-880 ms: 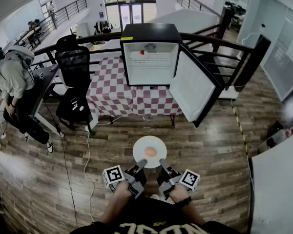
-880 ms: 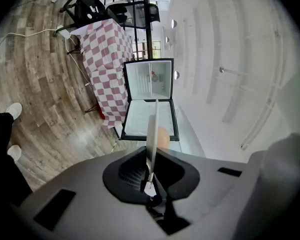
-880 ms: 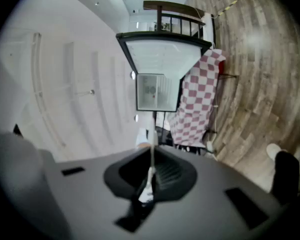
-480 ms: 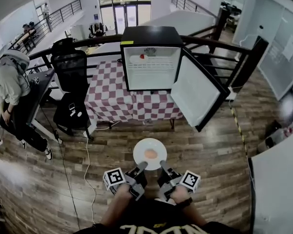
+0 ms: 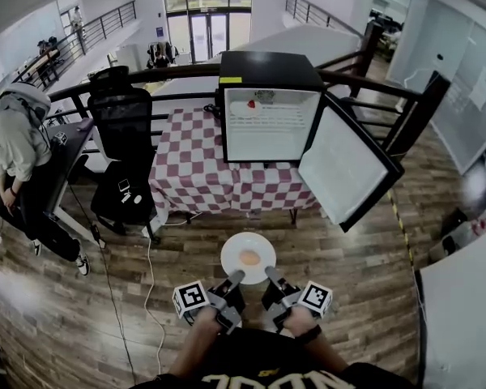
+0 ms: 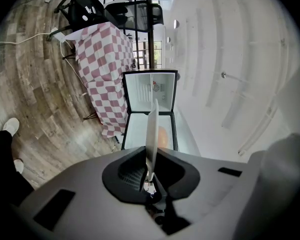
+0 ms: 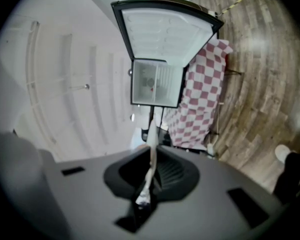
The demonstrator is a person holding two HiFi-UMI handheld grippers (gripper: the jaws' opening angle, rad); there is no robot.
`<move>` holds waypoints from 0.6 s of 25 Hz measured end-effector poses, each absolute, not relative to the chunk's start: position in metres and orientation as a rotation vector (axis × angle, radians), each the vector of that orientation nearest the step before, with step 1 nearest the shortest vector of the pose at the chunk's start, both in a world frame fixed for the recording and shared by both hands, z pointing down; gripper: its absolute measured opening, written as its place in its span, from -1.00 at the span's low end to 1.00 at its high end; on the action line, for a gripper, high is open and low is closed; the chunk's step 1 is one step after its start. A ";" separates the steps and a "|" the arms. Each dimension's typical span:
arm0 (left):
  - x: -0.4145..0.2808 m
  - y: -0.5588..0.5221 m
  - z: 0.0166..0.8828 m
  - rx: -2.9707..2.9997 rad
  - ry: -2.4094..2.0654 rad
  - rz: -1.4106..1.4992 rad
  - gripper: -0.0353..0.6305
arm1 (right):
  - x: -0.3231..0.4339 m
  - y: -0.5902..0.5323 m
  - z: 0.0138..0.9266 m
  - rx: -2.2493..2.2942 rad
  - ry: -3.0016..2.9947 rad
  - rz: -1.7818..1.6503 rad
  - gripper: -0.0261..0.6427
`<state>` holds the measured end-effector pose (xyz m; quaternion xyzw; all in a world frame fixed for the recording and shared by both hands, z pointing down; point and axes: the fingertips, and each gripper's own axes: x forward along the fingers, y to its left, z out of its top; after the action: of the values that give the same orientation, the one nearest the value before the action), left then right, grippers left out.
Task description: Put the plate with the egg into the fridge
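Your left tongs (image 5: 236, 277) are pinching the near rim of the white plate (image 5: 235, 250), and in the left gripper view the rim stands edge-on between the pads. Your right tongs (image 5: 269, 272) are pressed onto the same rim just beside them, so both grip the plate from your side. The plate is carried out in front of you above the wooden floor (image 5: 348, 250), looking roughly level, with the egg (image 5: 249, 257) near its middle.

Over the last second the plate has kept its place between the tongs and the egg has not slid. What changed is the view ahead. The fridge (image 5: 271, 124) now looks a little larger and sits slightly to the right, so you have probably stepped toward it.

Its door (image 5: 348, 168) hangs wide open to the right, and a small red item (image 5: 251, 104) lies on the upper shelf. The fridge stands on the tabletop (image 5: 194, 168) under a checked cloth, with an office chair (image 5: 123, 120) to the left.

You are still well short of the fridge. The carry seems to be going well, but the placing is not yet begun.
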<state>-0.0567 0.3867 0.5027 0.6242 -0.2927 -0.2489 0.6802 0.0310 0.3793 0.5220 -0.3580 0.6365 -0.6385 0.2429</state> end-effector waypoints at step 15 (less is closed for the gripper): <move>-0.078 0.361 0.521 1.357 -0.572 -0.522 -0.76 | 0.004 0.352 0.543 -1.050 1.638 -1.784 -0.83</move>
<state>-0.0785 0.3607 0.5207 0.6115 -0.2579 -0.2354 0.7101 0.0041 0.3520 0.5426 -0.3853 0.6010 -0.6548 0.2483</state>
